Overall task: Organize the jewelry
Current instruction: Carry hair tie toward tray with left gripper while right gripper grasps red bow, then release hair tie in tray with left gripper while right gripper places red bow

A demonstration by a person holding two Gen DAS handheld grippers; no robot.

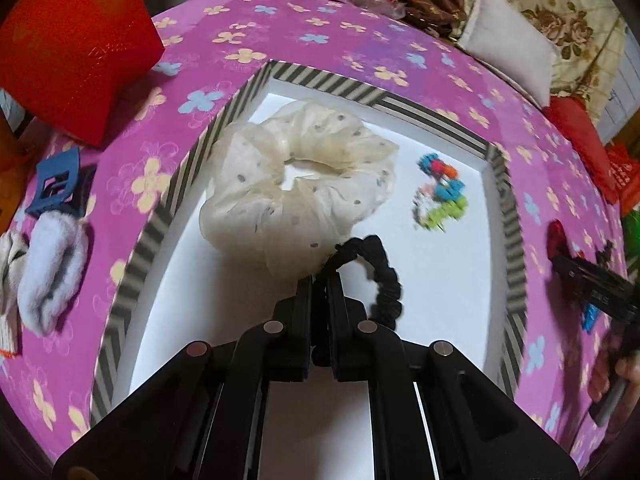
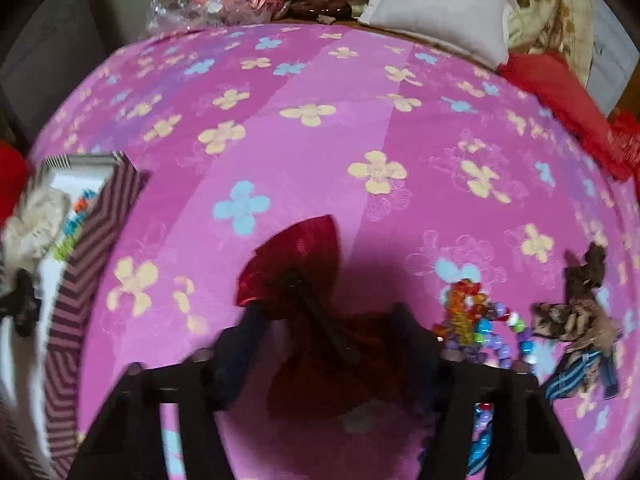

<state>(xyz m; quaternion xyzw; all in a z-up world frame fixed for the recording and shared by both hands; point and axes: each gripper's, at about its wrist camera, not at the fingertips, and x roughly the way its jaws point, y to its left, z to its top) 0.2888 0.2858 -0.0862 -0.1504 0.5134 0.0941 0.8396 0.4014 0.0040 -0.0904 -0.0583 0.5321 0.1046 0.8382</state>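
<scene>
Over the striped box [image 1: 168,208], the left gripper [image 1: 320,280] has its fingers pinched nearly together on a black hair tie [image 1: 384,280], whose loop hangs out to the right of the tips, just above the white floor of the box. Touching it from above is a cream scrunchie [image 1: 304,184], and small coloured clips [image 1: 442,196] lie apart to the right. If the fingers let go here, the tie could snag on the scrunchie's loose fabric or stay caught on a pad and be dragged back out over the rim.

On the pink flowered cloth [image 2: 312,80], the right gripper [image 2: 324,312] straddles a red bow clip [image 2: 304,256], its fingers partly open, one each side. Whether the pads already press on it I cannot tell through the blur. Closing on the thin fabric instead of the black clip spine may let it slip, and the bead bracelet [image 2: 476,328] just beside the right finger could be knocked.
</scene>
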